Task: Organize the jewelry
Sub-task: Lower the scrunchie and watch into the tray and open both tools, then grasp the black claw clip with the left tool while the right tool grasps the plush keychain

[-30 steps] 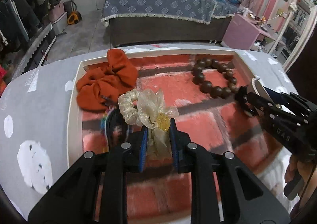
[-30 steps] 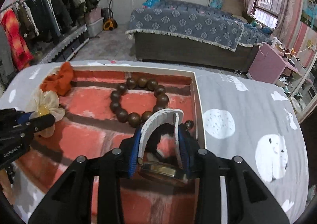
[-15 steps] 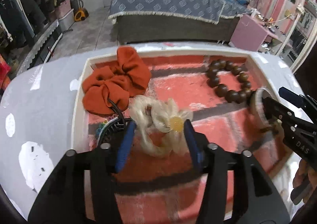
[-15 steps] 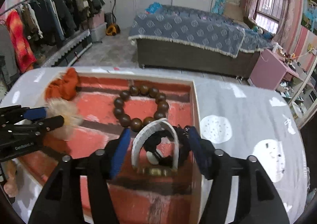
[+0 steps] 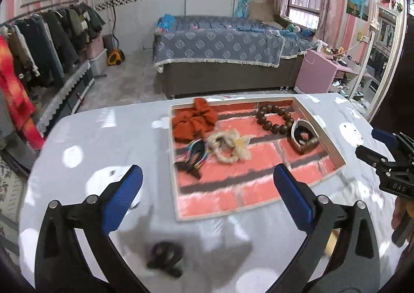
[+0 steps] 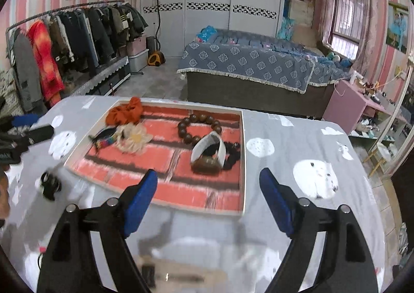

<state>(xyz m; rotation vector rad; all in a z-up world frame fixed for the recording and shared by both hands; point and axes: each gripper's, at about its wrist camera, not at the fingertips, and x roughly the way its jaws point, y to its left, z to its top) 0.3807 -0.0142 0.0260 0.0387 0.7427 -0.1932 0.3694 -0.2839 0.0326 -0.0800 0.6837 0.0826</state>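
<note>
Left claw point(image 5: 207, 187): spread wide, jaws just opened, nothing between them; held above the near desk point(image 5: 108, 137).
Right claw point(image 6: 208, 192): spread, jaws just opened, nothing between them; held over the tray's near edge.
Tray point(image 5: 172, 163): white-rimmed, brick-patterned floor, on the grey spotted desk.
Tray contents:
- cream flower hair tie point(image 5: 230, 146), centre-left;
- multicoloured band point(image 5: 195, 154), touching the hair tie's left side;
- orange scrunchie point(image 5: 194, 119), far left corner;
- dark wooden bead bracelet point(image 5: 274, 119), far right;
- white-strapped watch point(image 5: 302, 136), just near the beads, beside the right wall.
Small dark object point(image 5: 165, 256): blurred, on the desk near and left of the tray.
</note>
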